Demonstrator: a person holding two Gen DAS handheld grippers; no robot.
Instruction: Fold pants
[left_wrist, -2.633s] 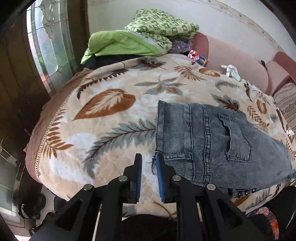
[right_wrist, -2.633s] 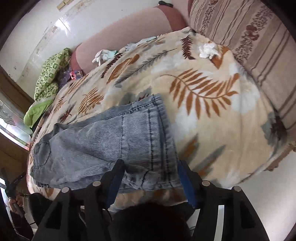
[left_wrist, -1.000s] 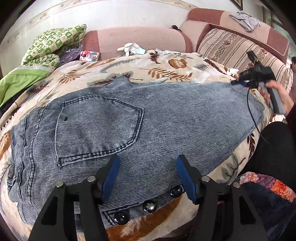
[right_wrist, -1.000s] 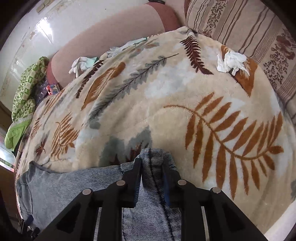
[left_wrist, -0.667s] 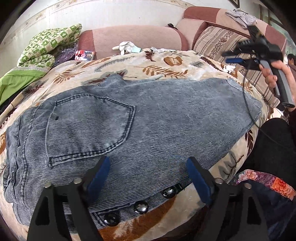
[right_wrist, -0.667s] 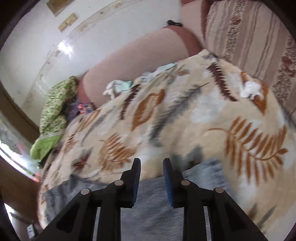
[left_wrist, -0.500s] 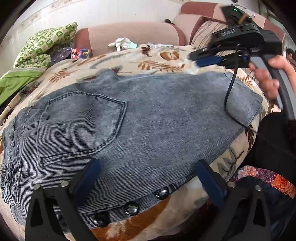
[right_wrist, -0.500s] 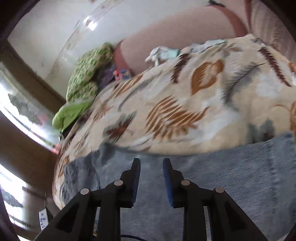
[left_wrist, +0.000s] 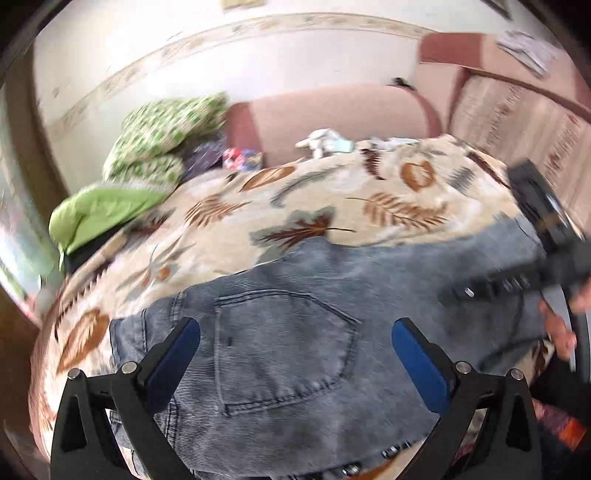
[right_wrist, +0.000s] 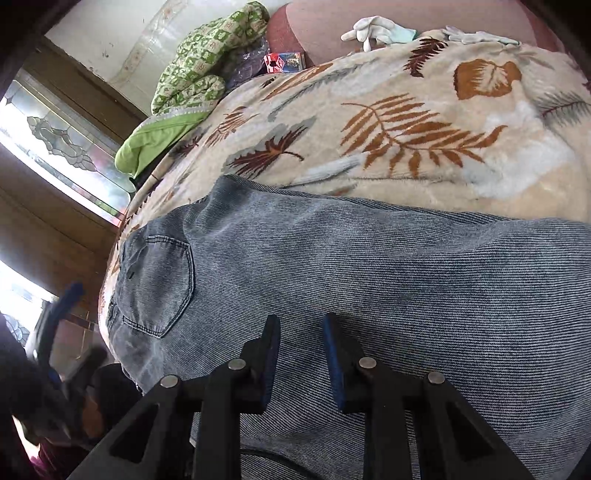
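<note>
Grey-blue denim pants (left_wrist: 314, 332) lie flat on a leaf-patterned blanket, back pocket (left_wrist: 280, 343) up, waistband at the left. My left gripper (left_wrist: 295, 339) is wide open and empty, hovering over the pocket area. In the right wrist view the pants (right_wrist: 369, 266) fill the lower half, the pocket (right_wrist: 155, 284) at the left. My right gripper (right_wrist: 301, 332) hovers above the pant leg with its jaws a narrow gap apart and nothing between them. It also shows blurred at the right of the left wrist view (left_wrist: 532, 273).
The leaf-patterned blanket (left_wrist: 314, 195) covers a bed or sofa. Green bedding (left_wrist: 147, 162) is piled at the far left. White gloves (right_wrist: 373, 29) and a small colourful box (right_wrist: 284, 61) lie by the pink backrest (left_wrist: 332, 110). A striped cushion (left_wrist: 517, 122) is at the right.
My left gripper opened wide and swung left over the pocket area. My right gripper let go of the pant hem and moved left over the leg, its jaws a narrow gap apart.
</note>
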